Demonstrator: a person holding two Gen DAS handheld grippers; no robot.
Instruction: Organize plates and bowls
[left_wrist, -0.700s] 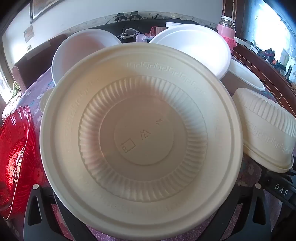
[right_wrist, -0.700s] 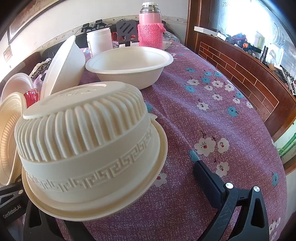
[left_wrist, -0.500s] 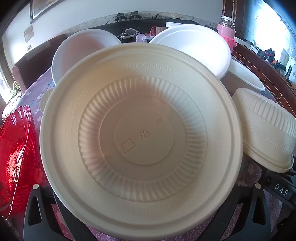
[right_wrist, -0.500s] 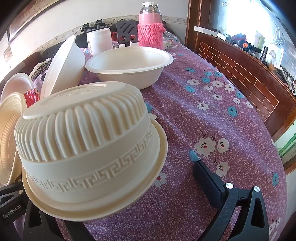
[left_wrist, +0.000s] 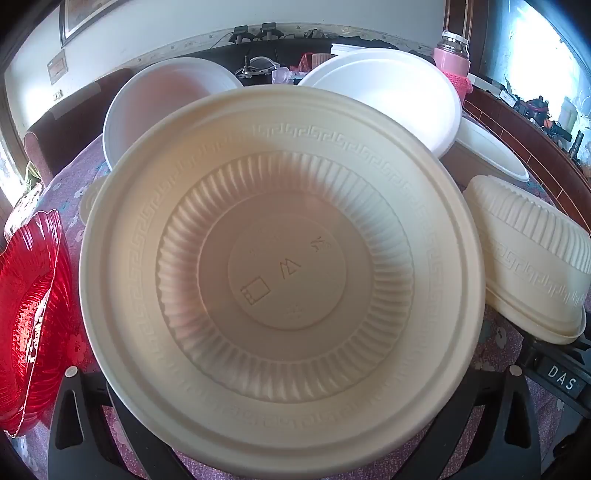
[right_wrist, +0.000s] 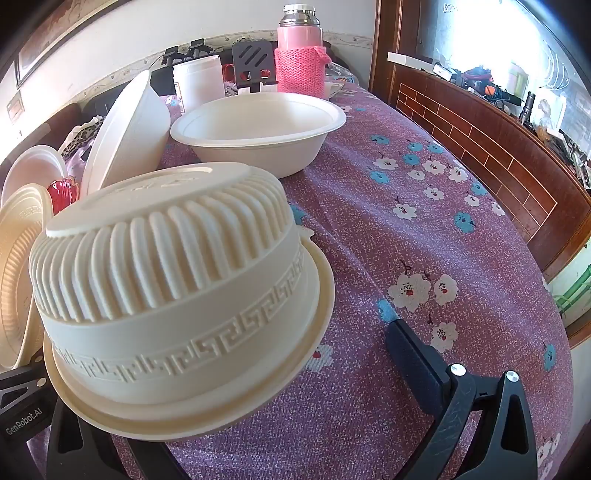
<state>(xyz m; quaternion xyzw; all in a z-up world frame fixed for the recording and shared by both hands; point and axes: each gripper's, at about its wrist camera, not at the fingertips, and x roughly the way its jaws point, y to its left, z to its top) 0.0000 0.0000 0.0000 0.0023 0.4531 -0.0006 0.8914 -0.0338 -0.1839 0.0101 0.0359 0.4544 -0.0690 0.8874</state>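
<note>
In the left wrist view a cream ribbed bowl (left_wrist: 280, 273) fills the frame, tipped up with its inside toward the camera. It hides the left gripper's fingertips; whether they grip its lower rim cannot be seen. In the right wrist view a second cream ribbed bowl (right_wrist: 173, 291) lies upside down and tilted. It covers the left finger of my right gripper (right_wrist: 266, 373). The right finger (right_wrist: 417, 365) stands well apart from it over the cloth. This bowl also shows in the left wrist view (left_wrist: 532, 266).
Two white bowls (left_wrist: 170, 99) (left_wrist: 391, 96) stand tilted behind the cream bowl; another white bowl (right_wrist: 258, 129) sits upright. A red glass dish (left_wrist: 26, 306) lies at left. A pink flask (right_wrist: 301, 48) and white jar (right_wrist: 199, 85) stand at the back. The purple flowered cloth (right_wrist: 424, 236) covers the table.
</note>
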